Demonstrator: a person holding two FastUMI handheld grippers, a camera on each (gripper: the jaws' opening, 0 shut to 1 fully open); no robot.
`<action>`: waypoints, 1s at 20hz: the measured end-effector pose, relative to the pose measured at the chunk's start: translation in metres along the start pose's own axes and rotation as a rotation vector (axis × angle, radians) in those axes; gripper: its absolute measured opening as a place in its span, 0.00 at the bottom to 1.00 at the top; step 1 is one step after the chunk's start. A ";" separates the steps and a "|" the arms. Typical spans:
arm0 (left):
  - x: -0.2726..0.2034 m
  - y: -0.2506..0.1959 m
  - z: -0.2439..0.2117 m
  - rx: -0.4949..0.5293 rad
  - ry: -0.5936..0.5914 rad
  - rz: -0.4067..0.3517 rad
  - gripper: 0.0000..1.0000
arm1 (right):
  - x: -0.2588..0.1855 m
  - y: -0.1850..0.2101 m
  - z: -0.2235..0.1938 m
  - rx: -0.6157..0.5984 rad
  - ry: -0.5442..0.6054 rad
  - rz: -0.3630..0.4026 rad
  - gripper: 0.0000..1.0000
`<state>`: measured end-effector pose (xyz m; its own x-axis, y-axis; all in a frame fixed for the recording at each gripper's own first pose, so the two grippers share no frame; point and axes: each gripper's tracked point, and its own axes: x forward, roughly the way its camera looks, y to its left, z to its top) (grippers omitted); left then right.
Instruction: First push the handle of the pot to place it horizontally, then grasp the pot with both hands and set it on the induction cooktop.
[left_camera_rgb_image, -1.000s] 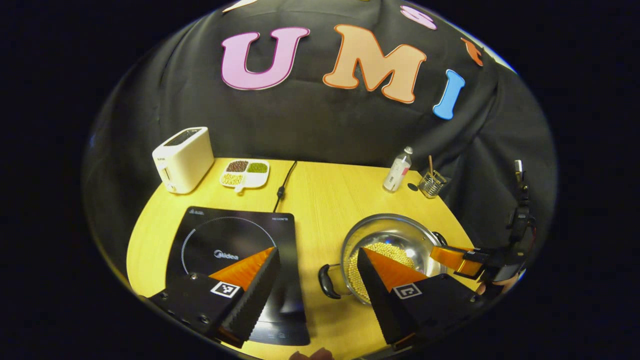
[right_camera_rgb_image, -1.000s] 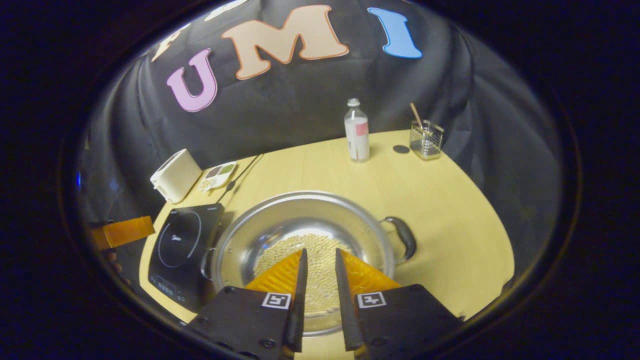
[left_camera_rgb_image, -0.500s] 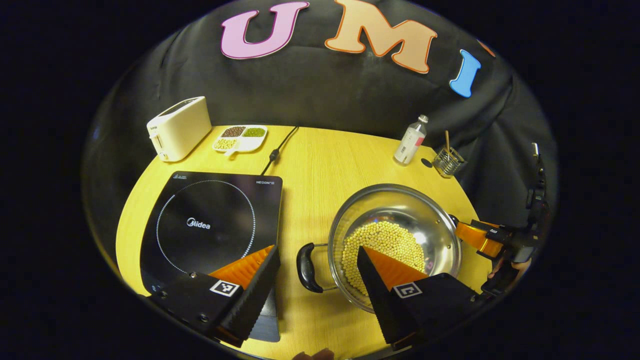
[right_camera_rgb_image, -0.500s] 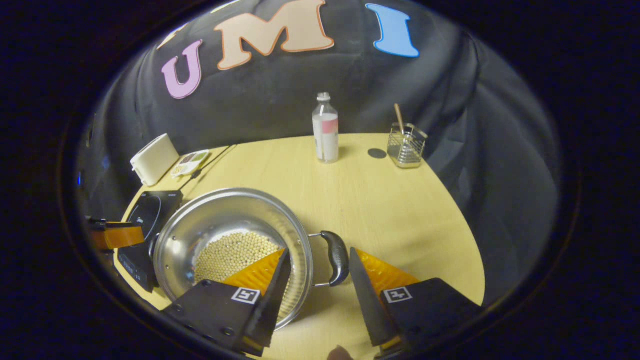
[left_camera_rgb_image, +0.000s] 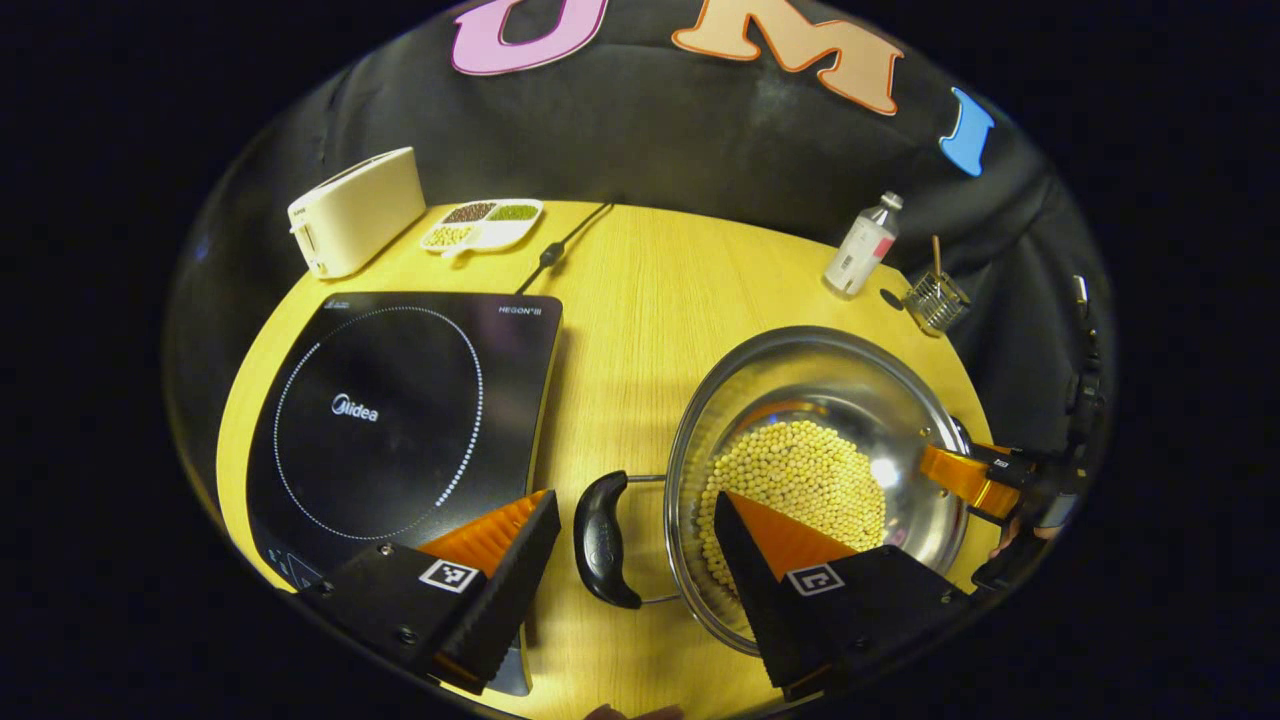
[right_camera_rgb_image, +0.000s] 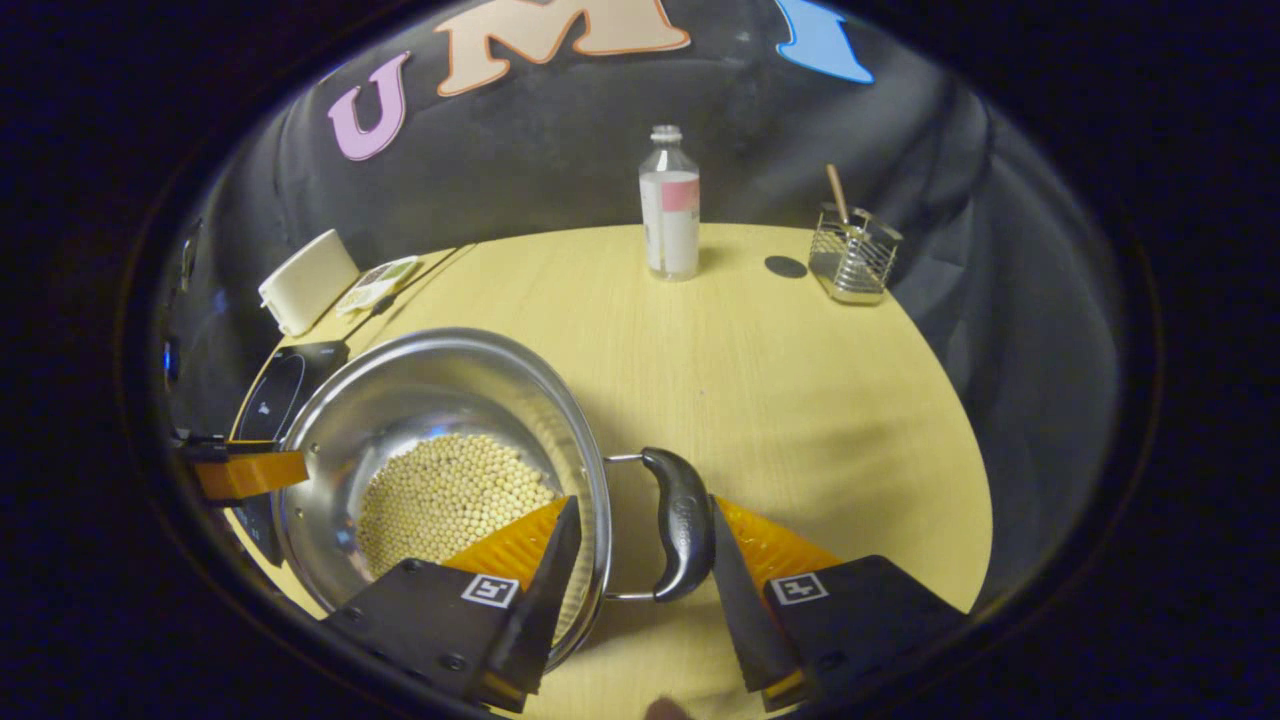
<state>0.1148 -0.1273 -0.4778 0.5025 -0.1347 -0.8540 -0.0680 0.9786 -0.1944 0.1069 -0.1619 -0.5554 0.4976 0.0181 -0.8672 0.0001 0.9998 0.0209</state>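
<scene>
Left gripper view: on the counter (left_camera_rgb_image: 640, 300), beside the induction cooktop (left_camera_rgb_image: 400, 400), sits the pot (left_camera_rgb_image: 810, 460). Both hand-held grippers (left_camera_rgb_image: 637, 545) (right_camera_rgb_image: 640, 545) gape around its handles (left_camera_rgb_image: 603, 540) (right_camera_rgb_image: 680, 522); close evenly, then lift level.

A second ago the right gripper (right_camera_rgb_image: 640, 520) was almost closed over the pot (right_camera_rgb_image: 440, 400). It has opened wide, and one black handle (right_camera_rgb_image: 680, 520) now sits between its fingers. The left gripper (left_camera_rgb_image: 640, 520) has come lower, with the other handle (left_camera_rgb_image: 600, 540) between its fingers.
</scene>
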 end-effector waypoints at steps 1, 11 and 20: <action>0.005 0.000 -0.004 -0.021 0.020 -0.008 0.94 | 0.003 -0.001 -0.002 0.016 0.012 0.013 0.72; 0.028 -0.004 -0.025 -0.097 0.090 -0.059 0.69 | 0.007 -0.001 -0.005 0.069 0.055 0.062 0.56; 0.018 -0.001 -0.012 -0.154 0.077 -0.079 0.59 | -0.016 0.005 0.000 0.114 0.052 0.048 0.51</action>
<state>0.1136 -0.1328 -0.4991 0.4445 -0.2272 -0.8665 -0.1654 0.9298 -0.3287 0.0987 -0.1574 -0.5419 0.4539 0.0694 -0.8883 0.0769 0.9902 0.1167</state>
